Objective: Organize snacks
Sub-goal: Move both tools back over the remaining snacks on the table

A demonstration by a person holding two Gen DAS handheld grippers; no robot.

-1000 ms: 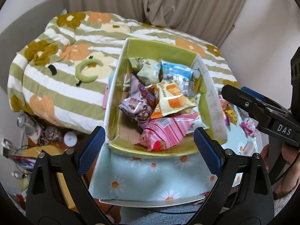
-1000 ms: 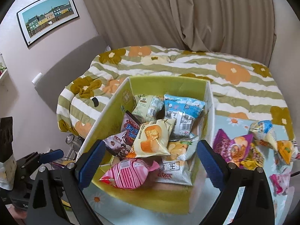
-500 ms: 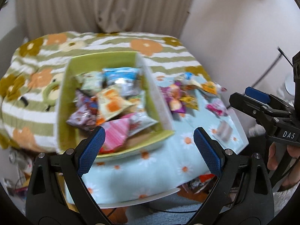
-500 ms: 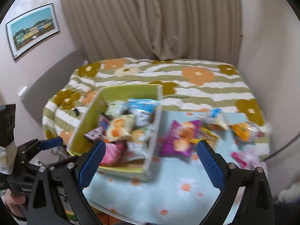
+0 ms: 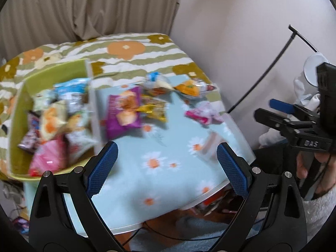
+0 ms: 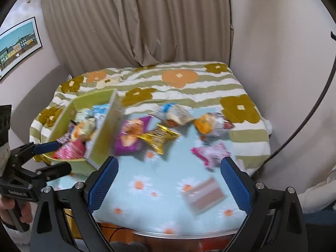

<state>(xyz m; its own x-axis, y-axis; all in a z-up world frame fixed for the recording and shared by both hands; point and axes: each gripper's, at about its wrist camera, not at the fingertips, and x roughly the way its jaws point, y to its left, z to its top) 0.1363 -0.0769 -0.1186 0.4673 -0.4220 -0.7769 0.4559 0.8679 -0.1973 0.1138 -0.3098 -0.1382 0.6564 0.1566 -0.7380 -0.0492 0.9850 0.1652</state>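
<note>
- Both views have swung away from the green box (image 5: 37, 79) toward the loose packets on the daisy cloth (image 5: 159, 168); a second ago the box sat centred between each set of jaws, now it lies at the left edge.
- Left gripper (image 5: 166, 166): jaws wide apart, nothing between them, hovering over bare cloth near the table's front edge.
- Right gripper (image 6: 169, 180): jaws likewise spread wide and empty, above the cloth.
- Task items: the box already holds several packets. Still outside it are the purple bag (image 6: 130, 136) just beside the box wall, the gold packet (image 6: 159, 138) touching it, the pink packet (image 6: 212, 153), the orange packet (image 6: 212, 124), and a flat brown-and-white packet (image 6: 203, 195) nearest the right gripper.
- Risk: purple and gold overlap; a closing grip could catch both, or drag one off.
- Risk: frames are motion-blurred; closing at this pace invites a pinch of cloth, shifting everything.
- Risk: the flat packet offers little edge and may slide toward the rim.
</note>
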